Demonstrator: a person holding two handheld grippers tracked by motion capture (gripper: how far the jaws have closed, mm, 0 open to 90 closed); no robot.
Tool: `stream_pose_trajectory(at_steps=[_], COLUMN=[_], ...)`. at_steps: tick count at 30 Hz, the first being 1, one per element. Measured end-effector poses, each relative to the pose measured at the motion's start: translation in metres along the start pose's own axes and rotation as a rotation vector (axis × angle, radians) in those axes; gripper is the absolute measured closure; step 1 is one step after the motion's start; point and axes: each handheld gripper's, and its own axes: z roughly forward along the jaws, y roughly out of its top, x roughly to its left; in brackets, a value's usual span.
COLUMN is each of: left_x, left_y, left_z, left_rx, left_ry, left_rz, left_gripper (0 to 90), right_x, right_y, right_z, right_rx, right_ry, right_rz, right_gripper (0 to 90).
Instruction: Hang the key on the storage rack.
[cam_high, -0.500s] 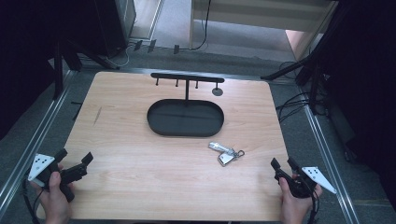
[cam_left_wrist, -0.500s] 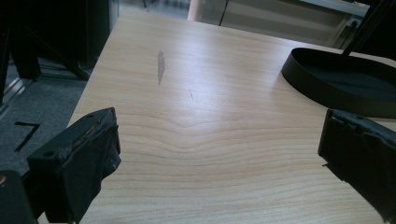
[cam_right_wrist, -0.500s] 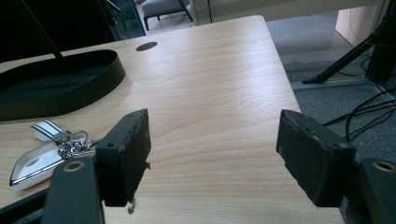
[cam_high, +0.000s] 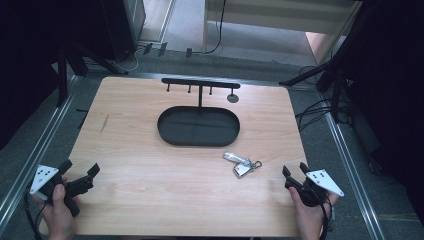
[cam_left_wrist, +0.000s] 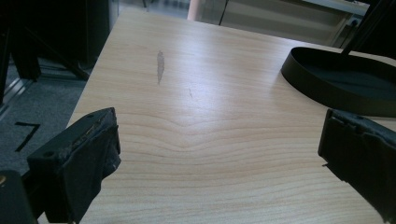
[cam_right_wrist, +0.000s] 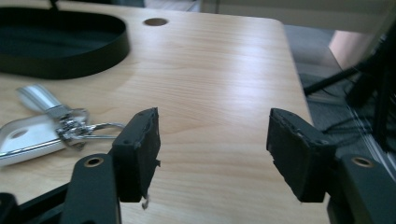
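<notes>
A bunch of silver keys (cam_high: 242, 164) lies on the wooden table, right of centre, in front of a black oval tray (cam_high: 165, 127). My right gripper (cam_high: 294, 168) rests at the table's near right edge, a short way right of the keys. Its jaws stand open with only bare wood between them (cam_right_wrist: 212, 126); the keys (cam_right_wrist: 42, 126) lie to their left. My left gripper (cam_high: 80, 167) sits at the near left corner, open wide over bare table (cam_left_wrist: 219, 135), with the tray (cam_left_wrist: 303, 70) far ahead to its right.
A black T-shaped stand with small hooks (cam_high: 200, 82) rises from the back of the tray. A round hole (cam_high: 232, 98) marks the table behind it. Metal rails, cables and dark equipment surround the table.
My right gripper has edged slightly forward and left, toward the keys. The left gripper, keys and tray have stayed put.
</notes>
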Motion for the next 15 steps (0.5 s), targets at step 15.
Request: stream_pose_trajectory(at_steps=[15], left_x=[0.000], left_y=[0.000], left_z=[0.000], left_rx=[-0.002], left_ry=[-0.004], left_rz=[-0.001], left_gripper=[0.0], right_x=[0.023], right_y=[0.039], right_z=[0.024], right_rx=[0.167], right_ry=[0.071], right_rz=[-0.296], right_gripper=[41.5])
